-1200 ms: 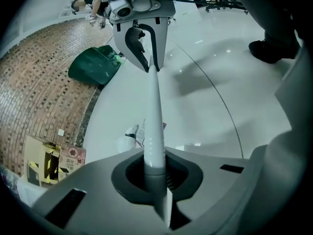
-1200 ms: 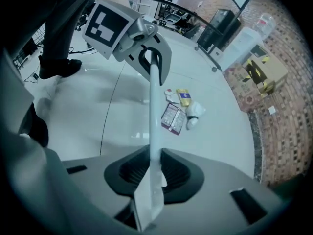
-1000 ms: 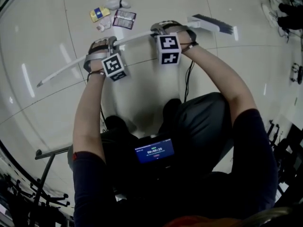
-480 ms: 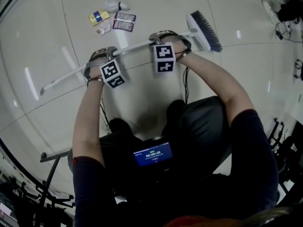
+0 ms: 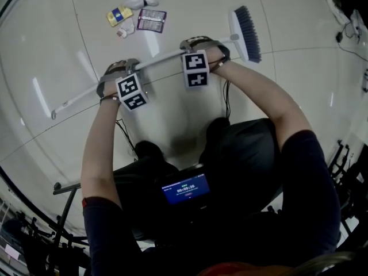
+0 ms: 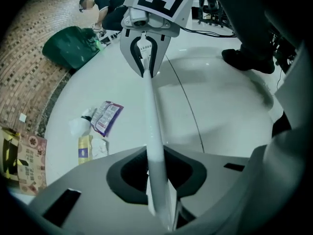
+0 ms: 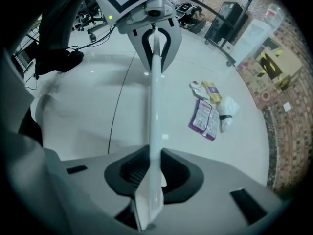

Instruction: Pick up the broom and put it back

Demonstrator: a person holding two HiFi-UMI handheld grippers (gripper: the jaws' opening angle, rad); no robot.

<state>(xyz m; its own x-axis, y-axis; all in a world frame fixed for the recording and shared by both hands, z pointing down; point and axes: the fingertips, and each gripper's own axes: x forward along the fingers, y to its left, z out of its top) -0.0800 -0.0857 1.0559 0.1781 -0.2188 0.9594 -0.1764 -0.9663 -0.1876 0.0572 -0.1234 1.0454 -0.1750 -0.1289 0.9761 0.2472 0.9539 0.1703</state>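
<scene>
The broom has a long white handle (image 5: 164, 56) and a head with dark bristles (image 5: 245, 26) at the right. It lies almost level, low over the pale floor. Both grippers point steeply down onto the handle. My left gripper (image 5: 118, 69) sits left of the handle's middle, its jaws opening, with the handle (image 6: 151, 116) between them and a gap on each side. My right gripper (image 5: 201, 41) is shut on the handle (image 7: 155, 111) near the head. Each gripper view shows the other gripper (image 6: 144, 58) (image 7: 156, 45) farther along the handle.
Litter lies on the floor beyond the broom: a purple wrapper (image 5: 151, 20), a yellow packet (image 5: 119, 16) and crumpled white plastic (image 5: 138, 2). A green bag (image 6: 73, 45) and cardboard boxes (image 7: 276, 65) stand by the brick wall. A metal stand (image 5: 63, 211) is near the person's feet.
Both hands have sunk a little with the broom. The broom head has turned, from lying flat and pointing right to standing bristles-right, closer to the right gripper. The left hand has shifted left.
</scene>
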